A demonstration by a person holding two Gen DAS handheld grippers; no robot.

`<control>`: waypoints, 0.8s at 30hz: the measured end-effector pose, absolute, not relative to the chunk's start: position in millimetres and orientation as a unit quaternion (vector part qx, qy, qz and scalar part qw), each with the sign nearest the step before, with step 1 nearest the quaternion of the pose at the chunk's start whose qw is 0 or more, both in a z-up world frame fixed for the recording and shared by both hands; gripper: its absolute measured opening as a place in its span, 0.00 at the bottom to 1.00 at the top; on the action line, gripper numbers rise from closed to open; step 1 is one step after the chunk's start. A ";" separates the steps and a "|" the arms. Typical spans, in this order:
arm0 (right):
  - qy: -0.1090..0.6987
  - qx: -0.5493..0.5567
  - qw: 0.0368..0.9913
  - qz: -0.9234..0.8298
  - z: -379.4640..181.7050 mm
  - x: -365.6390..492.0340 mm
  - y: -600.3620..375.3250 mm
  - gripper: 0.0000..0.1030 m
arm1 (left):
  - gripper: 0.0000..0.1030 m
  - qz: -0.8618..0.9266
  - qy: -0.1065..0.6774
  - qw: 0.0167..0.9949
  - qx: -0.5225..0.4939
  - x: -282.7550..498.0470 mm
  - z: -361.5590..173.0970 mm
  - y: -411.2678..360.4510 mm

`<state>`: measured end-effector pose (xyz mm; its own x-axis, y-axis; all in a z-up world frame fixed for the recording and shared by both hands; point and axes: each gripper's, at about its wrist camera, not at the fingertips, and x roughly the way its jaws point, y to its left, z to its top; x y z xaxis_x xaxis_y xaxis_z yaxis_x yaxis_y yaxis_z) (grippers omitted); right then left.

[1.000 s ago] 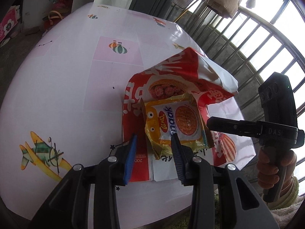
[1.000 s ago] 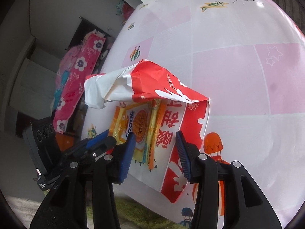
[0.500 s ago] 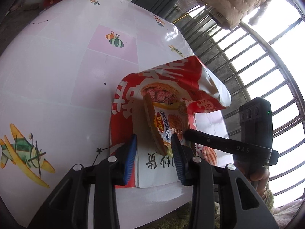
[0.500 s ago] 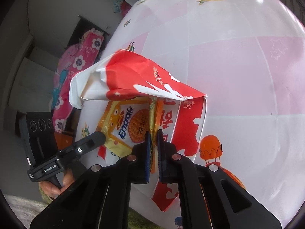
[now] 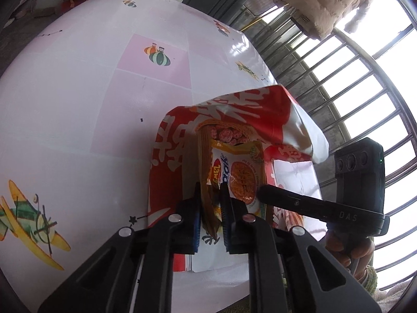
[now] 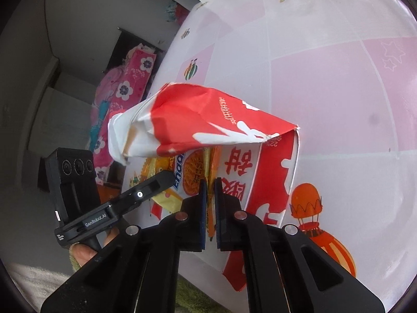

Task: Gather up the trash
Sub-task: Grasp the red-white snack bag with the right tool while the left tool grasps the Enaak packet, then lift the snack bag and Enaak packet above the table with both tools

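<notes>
- Left wrist view: my left gripper [image 5: 211, 203] has just been closing and now pinches the near left edge of the yellow snack wrapper [image 5: 235, 174], which stands folded between its jaws.
- The wrapper lies on a flattened red-and-white carton [image 5: 166, 161] near the table's front edge, with the carton's loose flap [image 5: 263, 114] arching over its far end.
- My right gripper shows here only from the side, reaching in from the right, so this view does not reveal its jaw gap.
- Right wrist view: my right gripper [image 6: 210, 190] has its jaws drawn narrow on the wrapper's [image 6: 191, 173] crimped seam; a thin strip of foil sits between the pads.
- The left gripper [image 6: 166, 176] enters from the left, just beside mine, on the same wrapper.
- Risk, in my judgement: both grips hold thin, slick foil by its margins. Pulling apart could tear it, or let one edge slip free.
- Risk: the overhanging flap may snag the wrapper's far end on a level pull and drag the carton along.
- Risk: the carton overhangs the table's [image 6: 325, 83] near edge; a tug toward me could tip it off.
- Room: the tabletop [image 5: 78, 109] beyond and to the left lies open. Upward travel looks free; the railing [image 5: 365, 99] bounds the right side.
</notes>
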<state>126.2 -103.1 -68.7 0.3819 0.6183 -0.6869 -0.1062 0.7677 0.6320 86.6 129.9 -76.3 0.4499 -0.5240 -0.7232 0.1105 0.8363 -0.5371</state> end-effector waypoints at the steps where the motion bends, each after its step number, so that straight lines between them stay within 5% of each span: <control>1: 0.508 0.249 0.793 0.227 -66.9 125.6 -103.0 0.10 | 0.12 -0.190 0.485 0.829 -0.204 85.6 -74.8 128.9; 12: 0.449 0.176 0.870 0.100 -43.1 106.0 -149.8 0.37 | 0.11 -0.139 0.471 0.857 -0.154 88.3 -76.1 136.2; 24: 0.430 0.068 0.891 0.130 -59.3 131.9 -124.1 0.40 | 0.11 -0.135 0.473 0.857 -0.152 90.4 -76.4 135.6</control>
<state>131.9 -124.1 -59.3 0.5961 0.2897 -0.7489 -0.1730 0.9571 0.2325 90.4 135.6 -76.4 0.5164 -0.3752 -0.7698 0.0867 0.9172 -0.3888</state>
